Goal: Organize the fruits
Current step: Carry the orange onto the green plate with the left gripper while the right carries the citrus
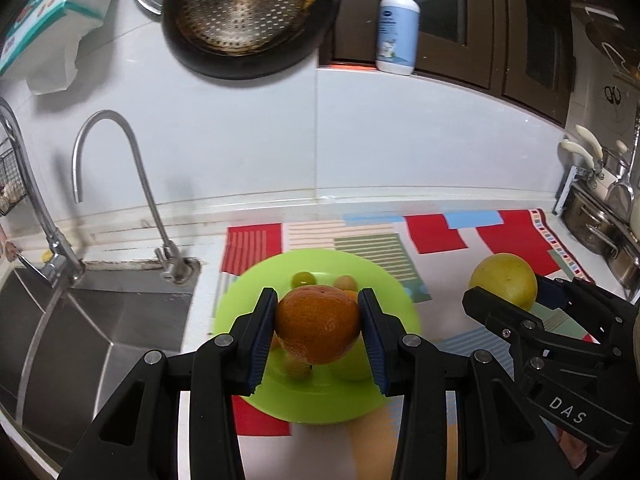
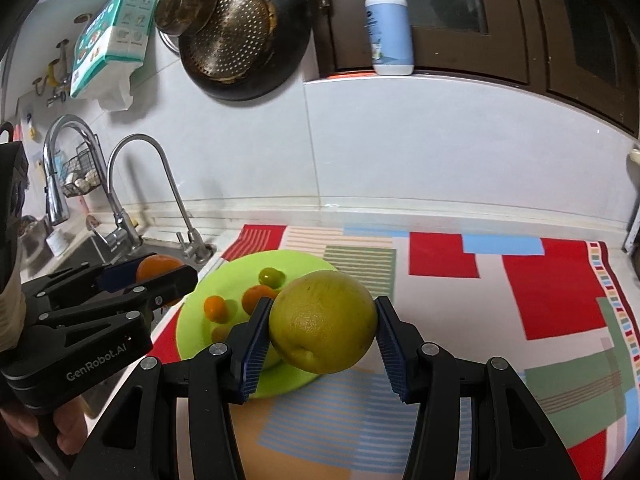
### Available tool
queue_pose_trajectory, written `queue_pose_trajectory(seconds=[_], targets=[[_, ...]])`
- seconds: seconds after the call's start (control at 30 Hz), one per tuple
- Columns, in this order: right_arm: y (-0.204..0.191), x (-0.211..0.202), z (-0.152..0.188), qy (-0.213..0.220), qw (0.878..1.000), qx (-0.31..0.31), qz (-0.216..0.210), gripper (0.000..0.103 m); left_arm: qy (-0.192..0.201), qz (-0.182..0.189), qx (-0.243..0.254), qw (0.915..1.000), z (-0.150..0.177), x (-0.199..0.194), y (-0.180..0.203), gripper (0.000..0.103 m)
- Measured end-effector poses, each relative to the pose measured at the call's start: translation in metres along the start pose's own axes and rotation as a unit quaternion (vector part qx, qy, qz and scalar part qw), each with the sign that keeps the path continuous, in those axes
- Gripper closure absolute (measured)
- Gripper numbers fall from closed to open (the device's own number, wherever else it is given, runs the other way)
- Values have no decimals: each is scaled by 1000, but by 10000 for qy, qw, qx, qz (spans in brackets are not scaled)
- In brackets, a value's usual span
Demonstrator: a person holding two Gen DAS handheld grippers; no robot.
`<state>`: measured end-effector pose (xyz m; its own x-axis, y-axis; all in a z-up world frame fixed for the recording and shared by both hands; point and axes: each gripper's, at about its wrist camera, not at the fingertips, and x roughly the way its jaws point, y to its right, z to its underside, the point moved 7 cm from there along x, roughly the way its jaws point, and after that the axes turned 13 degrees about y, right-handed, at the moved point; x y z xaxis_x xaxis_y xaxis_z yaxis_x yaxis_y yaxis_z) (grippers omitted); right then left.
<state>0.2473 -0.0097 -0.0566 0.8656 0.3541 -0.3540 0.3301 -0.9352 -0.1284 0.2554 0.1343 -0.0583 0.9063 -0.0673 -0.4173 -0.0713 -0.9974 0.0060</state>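
At far left a stainless steel sink (image 1: 100, 320) and two curved metal taps (image 1: 120, 184) are sitting beside a colourful patchwork mat (image 2: 520, 300). The left gripper (image 1: 318, 330) is clamping a round orange fruit (image 1: 317, 326) between its blue ribbed pads (image 1: 262, 336), both pads pressing its sides, and is holding it in the air over a round lime-green plastic plate (image 1: 240, 312). Small fruits are lying on that plate: a green one (image 2: 271, 276) and small orange ones (image 2: 215, 307). To the right, the right gripper (image 2: 323, 334) is gripping a large yellow-green citrus fruit (image 2: 323, 328) the same way, lifted over the plate's right edge and the mat. "GenRobot.AI" is showing on the left gripper's body in the right wrist view, "DAS" on the right gripper's in the left wrist view. On the wall behind, a dark pan with a perforated metal strainer (image 1: 244, 12) is hanging, and a white-and-blue pump bottle (image 1: 398, 28) is standing on the sill; its label is unreadable.
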Motion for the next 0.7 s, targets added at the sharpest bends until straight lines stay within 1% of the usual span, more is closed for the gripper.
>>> queue_pose_trajectory(seconds=[0.17,0.33,0.57,0.7], targets=[[-14,17,3,-97,9999,20,-55,52,-38,-37,10,10000,4,10,-21,62],[-28,38,7,-186,9997,-113,-88,52,-124,-34,22,9999,10,25,-37,62],[-24,74,10,-368,9990,-242,37,52,-278,57,15,9996,17,58,-47,62],[-21,92,15,-520,9984,-238,35,52,-400,112,-21,9991,23,77,-51,62]])
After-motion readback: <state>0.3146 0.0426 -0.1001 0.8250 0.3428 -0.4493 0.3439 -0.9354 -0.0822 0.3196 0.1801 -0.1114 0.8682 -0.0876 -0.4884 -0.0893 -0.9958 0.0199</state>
